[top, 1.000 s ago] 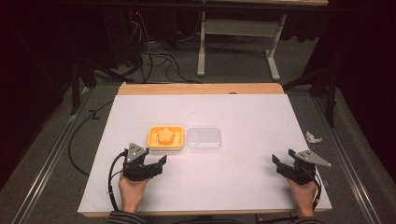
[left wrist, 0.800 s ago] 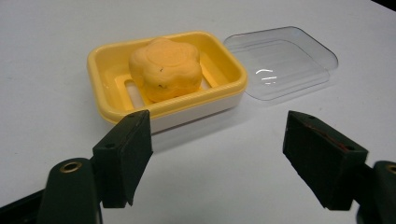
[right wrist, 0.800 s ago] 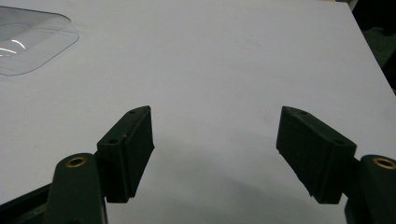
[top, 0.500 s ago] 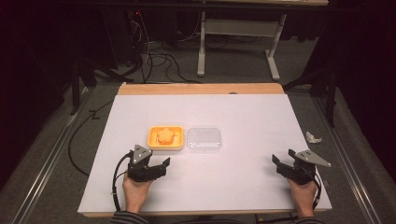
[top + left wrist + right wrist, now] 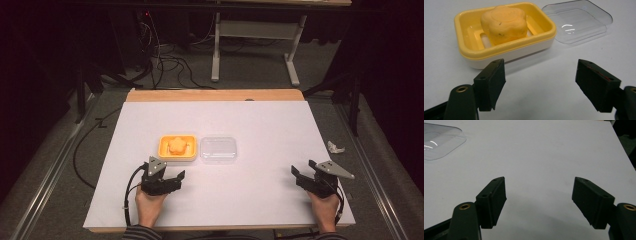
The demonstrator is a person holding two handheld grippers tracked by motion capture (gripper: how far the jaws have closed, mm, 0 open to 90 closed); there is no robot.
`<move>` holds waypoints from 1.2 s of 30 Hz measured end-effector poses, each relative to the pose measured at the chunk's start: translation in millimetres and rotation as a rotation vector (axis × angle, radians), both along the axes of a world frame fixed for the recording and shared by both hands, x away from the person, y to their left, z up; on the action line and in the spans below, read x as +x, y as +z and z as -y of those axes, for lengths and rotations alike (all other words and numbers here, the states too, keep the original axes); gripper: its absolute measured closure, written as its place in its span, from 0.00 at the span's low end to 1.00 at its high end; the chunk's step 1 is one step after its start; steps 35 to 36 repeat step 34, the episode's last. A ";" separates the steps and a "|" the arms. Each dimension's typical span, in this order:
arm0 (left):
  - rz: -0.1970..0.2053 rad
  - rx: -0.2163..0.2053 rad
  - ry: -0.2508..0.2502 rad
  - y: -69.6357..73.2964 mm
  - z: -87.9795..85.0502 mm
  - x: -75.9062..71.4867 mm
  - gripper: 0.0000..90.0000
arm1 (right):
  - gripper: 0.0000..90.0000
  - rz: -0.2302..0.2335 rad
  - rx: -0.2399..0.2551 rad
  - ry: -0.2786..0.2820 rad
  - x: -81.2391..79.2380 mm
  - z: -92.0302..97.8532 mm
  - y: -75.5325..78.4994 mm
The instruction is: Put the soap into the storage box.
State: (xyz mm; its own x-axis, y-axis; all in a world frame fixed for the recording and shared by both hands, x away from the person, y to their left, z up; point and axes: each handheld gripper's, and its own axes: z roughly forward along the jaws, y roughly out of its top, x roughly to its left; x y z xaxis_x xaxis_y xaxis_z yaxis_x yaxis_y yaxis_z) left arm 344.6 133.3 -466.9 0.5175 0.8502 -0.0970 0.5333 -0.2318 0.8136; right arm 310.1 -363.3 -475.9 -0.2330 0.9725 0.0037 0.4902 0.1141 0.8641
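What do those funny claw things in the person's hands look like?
Each hand holds a black two-jaw tool. The left gripper and right gripper carry a grey three-cornered plate on top and trail a black cable. Up close, the flat black pads are blocky, with small brass-coloured rings at their base. The person wears striped sleeves.

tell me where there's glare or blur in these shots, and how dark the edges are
High view: the white table is evenly lit, the floor around it falls to near black. Left gripper view: bright glints on the clear lid, the soap dish sharp, the near jaws slightly soft. Right gripper view: soft jaw shadows on the table, glints on the lid at top left.
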 end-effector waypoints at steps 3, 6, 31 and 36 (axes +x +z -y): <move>0.005 0.008 -0.001 -1.7 1.8 0.7 0.27 | 0.31 0.000 -0.001 0.001 0.1 0.0 0.0; -0.002 0.008 -0.006 -2.9 3.5 1.6 0.27 | 0.31 0.000 -0.002 0.001 0.0 0.0 0.0; 0.023 0.087 -0.019 -17.0 16.4 6.9 0.26 | 0.31 -0.002 -0.005 0.000 0.2 -0.6 -0.1; 0.023 0.089 -0.022 -17.0 16.5 6.8 0.26 | 0.31 -0.002 -0.005 0.002 0.2 -0.6 -0.1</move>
